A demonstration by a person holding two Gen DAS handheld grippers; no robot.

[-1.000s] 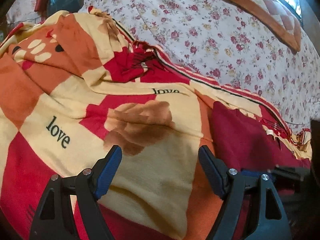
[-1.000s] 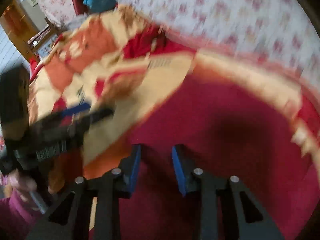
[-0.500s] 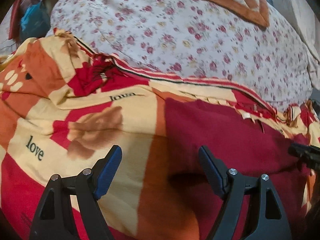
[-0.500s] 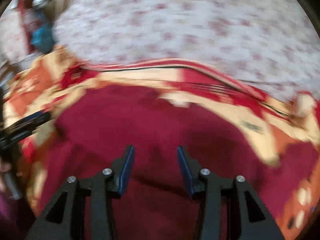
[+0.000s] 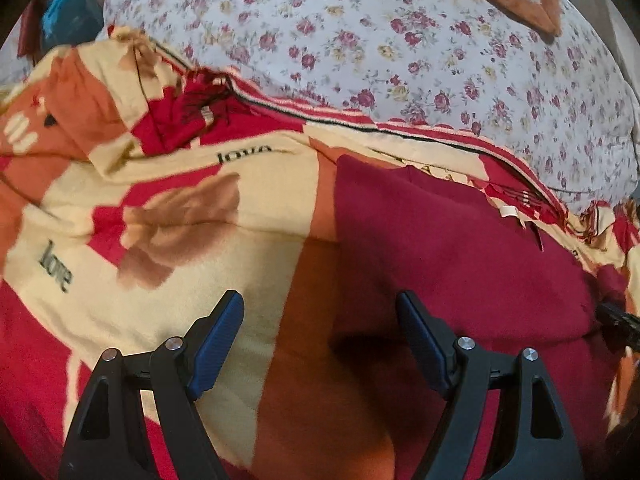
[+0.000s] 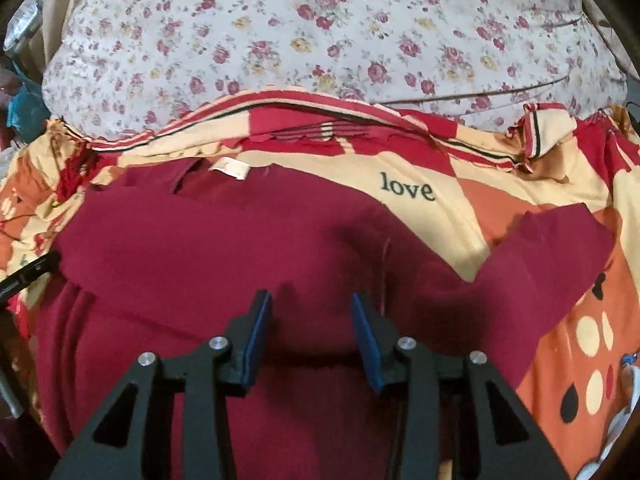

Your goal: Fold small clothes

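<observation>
Currently lying flat — white rose-print quilt (image 6: 320,32); red-orange-cream "love" fleece blanket (image 5: 168,312) overlapping it; dark red knit top (image 6: 224,248) spreading across the blanket. Left gripper (image 5: 320,340) and right gripper (image 6: 312,332) — both hovering agape, holding nothing.

Both wrist views close, angled down; share maroon shirt (image 5: 460,264).
</observation>
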